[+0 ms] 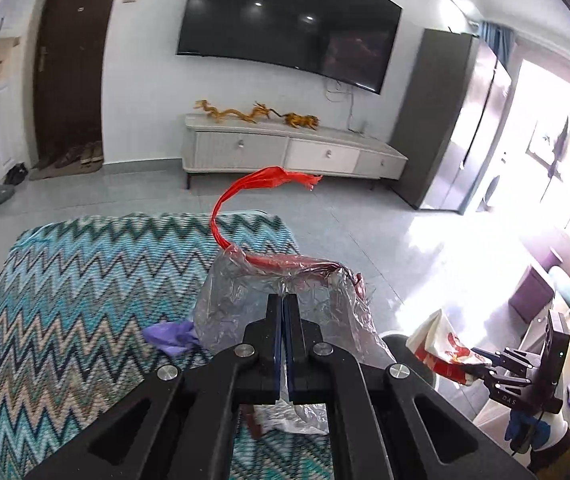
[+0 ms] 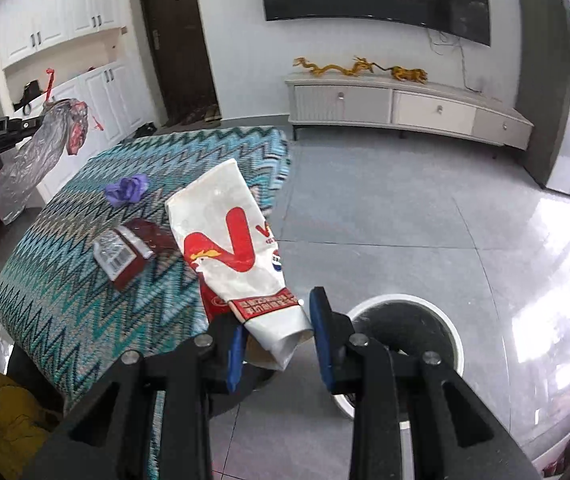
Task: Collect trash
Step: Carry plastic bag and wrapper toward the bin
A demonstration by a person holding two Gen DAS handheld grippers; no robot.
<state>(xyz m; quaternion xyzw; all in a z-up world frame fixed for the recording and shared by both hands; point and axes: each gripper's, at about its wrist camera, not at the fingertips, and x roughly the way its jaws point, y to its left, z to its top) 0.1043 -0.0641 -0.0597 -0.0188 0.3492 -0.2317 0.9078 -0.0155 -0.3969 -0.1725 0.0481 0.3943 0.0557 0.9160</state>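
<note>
A zigzag-patterned worktop (image 2: 85, 280) fills the lower left of both frames. On it lie a crumpled purple glove (image 2: 127, 189) and, nearer the lower left, a dark red box (image 2: 133, 250) with a barcode label. On the grey floor beside the worktop's edge stands a white-rimmed bin (image 2: 407, 332), at lower centre-right of the right wrist view. A TV cabinet (image 1: 285, 152) runs across the upper middle, well apart.

The left claw (image 1: 283, 304) is pressed together on a clear plastic bag (image 1: 245, 300) (a red strip curls up from it), held above the worktop. The right claw (image 2: 277, 328) is spread, with a white and red paper bag (image 2: 237, 256) between its blue pads (image 2: 321, 320); the bag seems to touch only the left one, though that is hard to tell.
</note>
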